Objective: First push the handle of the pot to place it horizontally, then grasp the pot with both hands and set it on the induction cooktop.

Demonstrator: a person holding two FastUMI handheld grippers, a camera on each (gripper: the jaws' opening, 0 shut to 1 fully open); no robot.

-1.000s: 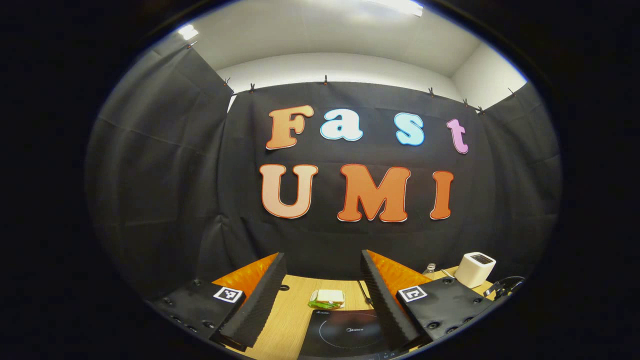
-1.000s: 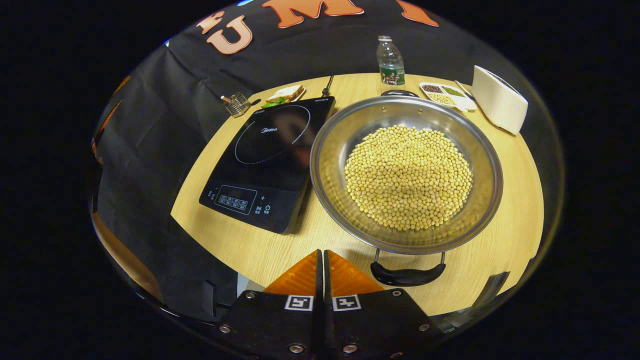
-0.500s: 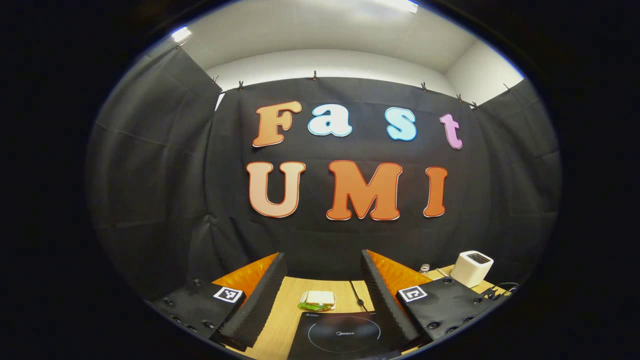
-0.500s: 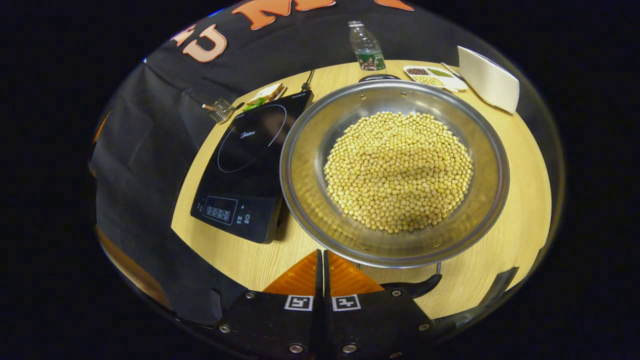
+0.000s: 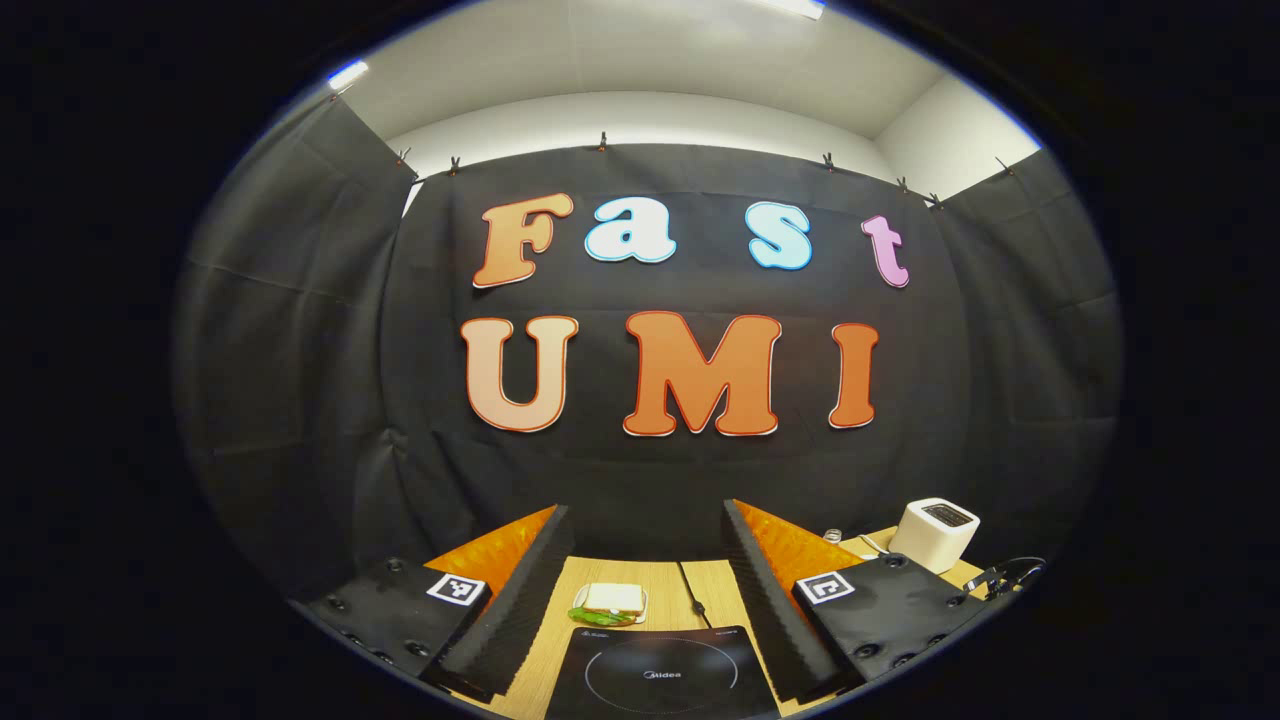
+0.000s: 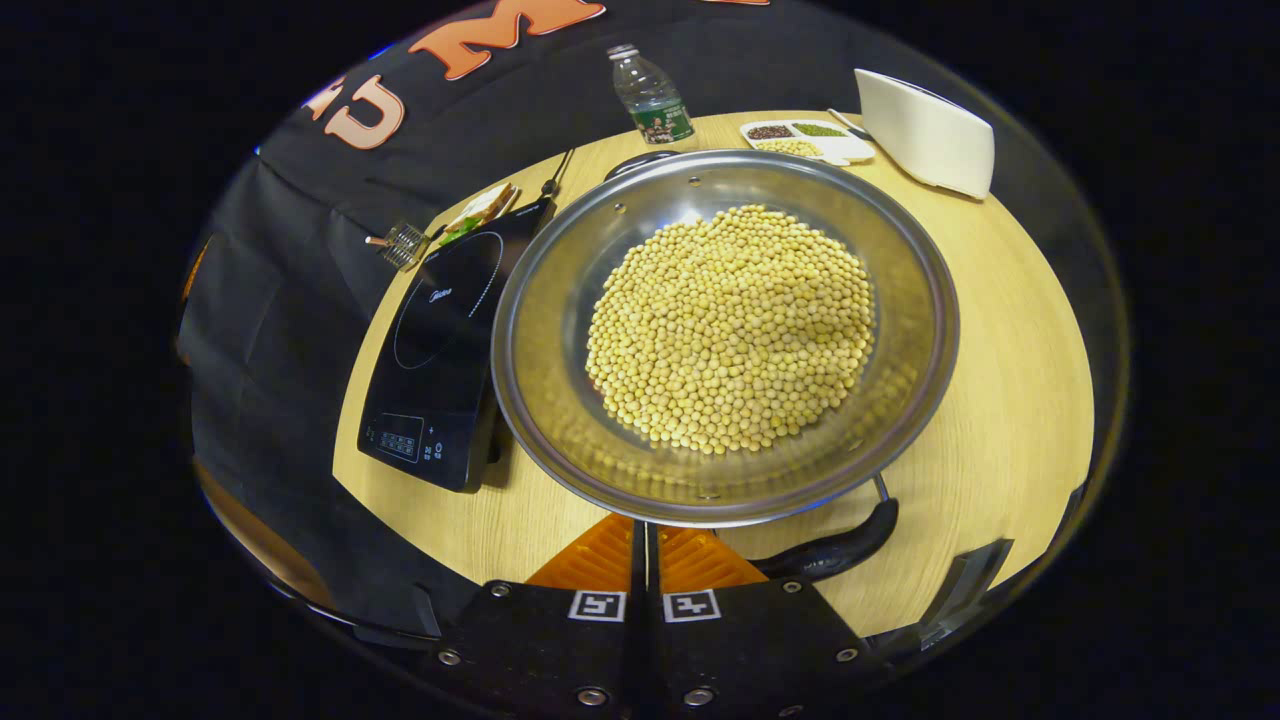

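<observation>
Right claw is seen pressed shut with nothing between, tips at the near rim of the pot, beside its black handle. Pot, heaped with soybeans, is set on the bench, edge overlapping the induction cooktop. Left claw is held wide above the cooktop's far end.

Silver pot is being shown w/ pale yellow beans inside; handle is black. Glossy black cooktop is being seen w/ a thin white ring. Table is light wood-grain. Toaster is white; bottle is clear w/ green label.
</observation>
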